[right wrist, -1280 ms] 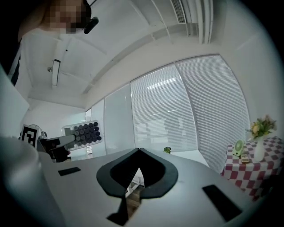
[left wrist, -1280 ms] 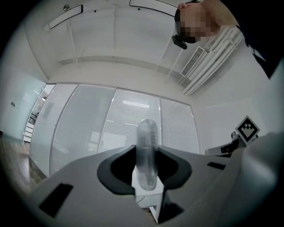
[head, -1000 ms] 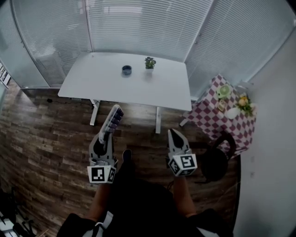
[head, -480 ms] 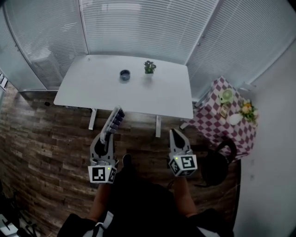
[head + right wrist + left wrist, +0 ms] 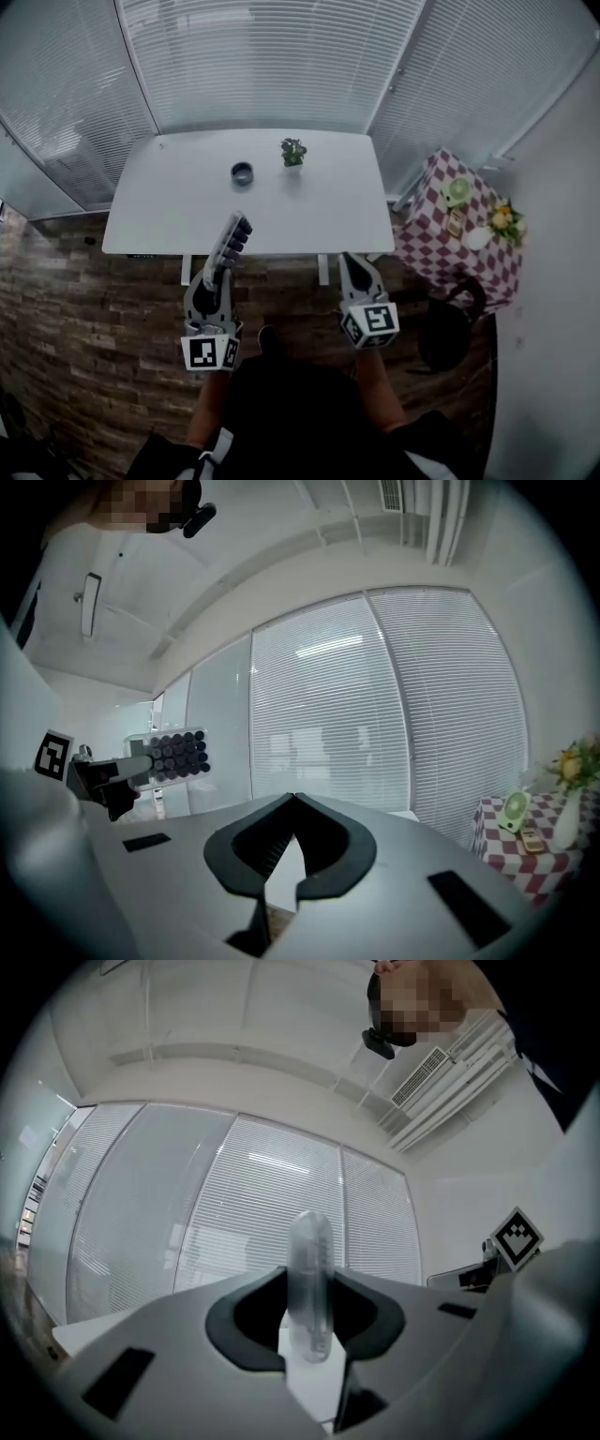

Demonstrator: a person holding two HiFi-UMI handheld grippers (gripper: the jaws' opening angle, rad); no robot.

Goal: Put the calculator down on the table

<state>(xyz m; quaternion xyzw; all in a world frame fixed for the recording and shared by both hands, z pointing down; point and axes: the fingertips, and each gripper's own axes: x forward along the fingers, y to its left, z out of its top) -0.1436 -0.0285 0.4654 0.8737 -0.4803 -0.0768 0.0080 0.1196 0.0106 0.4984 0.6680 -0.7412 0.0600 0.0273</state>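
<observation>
Presently, nearest: two grippers, one per hand, both held out roughly level and side by side before the person, well apart.

Left gripper (image 5: 219, 272): jaws part-closed, pads pressing on one calculator (image 5: 231, 240). It was gripped by its lower end and seen edge-on between them. Its keyed body projected beyond the jaw tips, tilted upward, in the air against the table's near edge and not resting on it.

Right gripper (image 5: 351, 262): jaws brought together at the tips, nothing between them.

Beyond both jaws: one white table (image 5: 169, 206). On it, farther out from the left jaws, were one small dark round dish (image 5: 242, 172) and, just right of that, one potted plant (image 5: 292, 151).

Right of the right jaws:
- one dark chair (image 5: 445, 328)
- one chequered side table (image 5: 427, 244)
- one green fan (image 5: 456, 190) on that side table
- one vase of flowers (image 5: 503, 221) on that side table

Farthest: window blinds (image 5: 262, 66).
</observation>
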